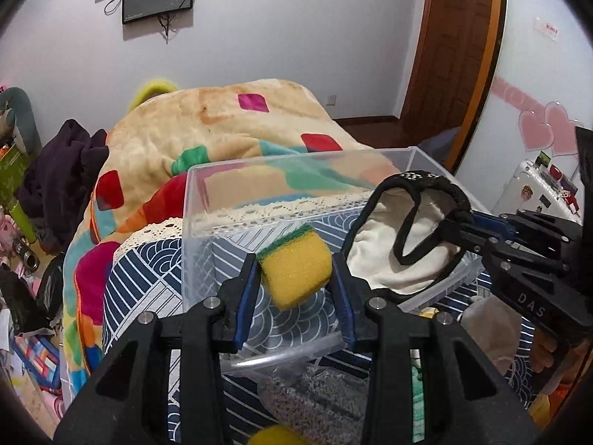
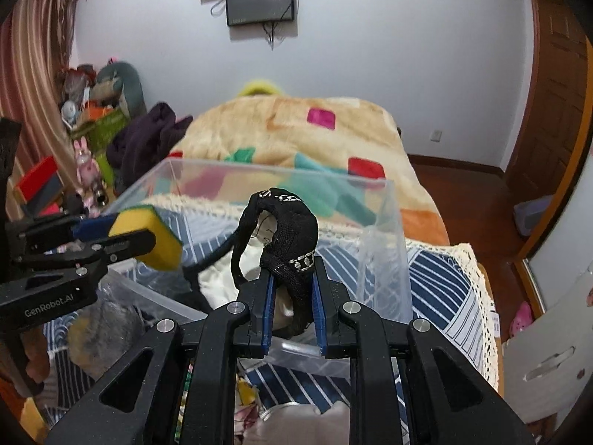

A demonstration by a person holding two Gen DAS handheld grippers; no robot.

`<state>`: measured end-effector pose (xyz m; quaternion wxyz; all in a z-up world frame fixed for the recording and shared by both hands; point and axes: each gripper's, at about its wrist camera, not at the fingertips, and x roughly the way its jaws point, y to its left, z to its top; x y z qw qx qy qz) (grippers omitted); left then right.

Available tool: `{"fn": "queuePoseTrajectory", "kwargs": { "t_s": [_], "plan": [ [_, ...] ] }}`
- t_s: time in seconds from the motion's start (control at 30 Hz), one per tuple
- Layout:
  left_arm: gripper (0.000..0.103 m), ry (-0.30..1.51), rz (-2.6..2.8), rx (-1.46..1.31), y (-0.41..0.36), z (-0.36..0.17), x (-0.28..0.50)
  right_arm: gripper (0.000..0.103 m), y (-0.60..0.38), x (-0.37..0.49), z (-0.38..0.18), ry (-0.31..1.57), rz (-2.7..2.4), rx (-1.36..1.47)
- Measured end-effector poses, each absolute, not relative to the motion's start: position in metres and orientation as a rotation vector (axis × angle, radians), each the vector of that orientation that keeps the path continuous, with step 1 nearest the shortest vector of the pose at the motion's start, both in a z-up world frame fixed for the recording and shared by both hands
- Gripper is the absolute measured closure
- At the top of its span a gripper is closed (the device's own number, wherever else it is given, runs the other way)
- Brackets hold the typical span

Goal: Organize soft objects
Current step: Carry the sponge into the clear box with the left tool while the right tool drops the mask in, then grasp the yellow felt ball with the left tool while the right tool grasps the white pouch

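Note:
My left gripper [image 1: 294, 272] is shut on a yellow sponge with a green scrub side [image 1: 296, 265] and holds it above the clear plastic box [image 1: 229, 170]. The sponge also shows at the left of the right wrist view [image 2: 148, 233]. My right gripper [image 2: 292, 285] is shut on the black trim of a white and black cloth pouch [image 2: 285, 233]. The pouch [image 1: 404, 237] hangs over the right side of the box, its white body inside. In the left wrist view the right gripper [image 1: 457, 228] reaches in from the right.
The box stands on a blue and white patterned cloth with a lace edge [image 2: 456, 285]. A colourful blanket [image 1: 207, 126] lies behind it. More soft things [image 1: 315, 404] lie in front of the box. Clutter [image 2: 92, 111] is at the left, a wooden door [image 1: 452, 37] at the right.

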<state>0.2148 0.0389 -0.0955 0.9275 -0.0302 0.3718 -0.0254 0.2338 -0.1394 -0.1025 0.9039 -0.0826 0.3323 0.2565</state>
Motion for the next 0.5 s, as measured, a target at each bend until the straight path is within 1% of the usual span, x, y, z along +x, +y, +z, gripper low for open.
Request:
{"fn": "queuePoseTrajectory", "kwargs": {
  "t_s": [0.07, 0.13, 0.17, 0.2, 0.23, 0.27, 0.3, 0.37, 0.43, 0.5],
  "plan": [
    [0.065, 0.773, -0.052, -0.076, 0.041, -0.097, 0.216, 0.085, -0.140, 0.231, -0.102, 0.684, 0.518, -0.197],
    [0.061, 0.780, -0.063, -0.109, 0.045, -0.097, 0.216, 0.081, -0.141, 0.230, -0.101, 0.678, 0.513, -0.213],
    [0.059, 0.779, -0.073, -0.126, 0.046, -0.096, 0.214, 0.075, -0.141, 0.229, -0.099, 0.676, 0.515, -0.217],
    [0.055, 0.776, -0.081, -0.134, 0.047, -0.094, 0.213, 0.067, -0.141, 0.228, -0.098, 0.676, 0.514, -0.220],
    [0.054, 0.766, -0.091, -0.142, 0.047, -0.091, 0.210, 0.062, -0.141, 0.227, -0.096, 0.672, 0.512, -0.222],
    [0.050, 0.750, -0.097, -0.146, 0.047, -0.086, 0.206, 0.053, -0.142, 0.225, -0.094, 0.659, 0.508, -0.226],
    [0.046, 0.738, -0.096, -0.146, 0.047, -0.083, 0.203, 0.046, -0.142, 0.223, -0.091, 0.644, 0.505, -0.230],
    [0.040, 0.703, -0.087, -0.140, 0.046, -0.072, 0.194, 0.040, -0.143, 0.219, -0.083, 0.611, 0.504, -0.232],
    [0.037, 0.666, -0.077, -0.122, 0.044, -0.061, 0.184, 0.036, -0.145, 0.215, -0.076, 0.585, 0.511, -0.222],
    [0.027, 0.634, -0.057, -0.091, 0.042, -0.052, 0.174, 0.029, -0.147, 0.210, -0.068, 0.559, 0.515, -0.208]
  ]
}}
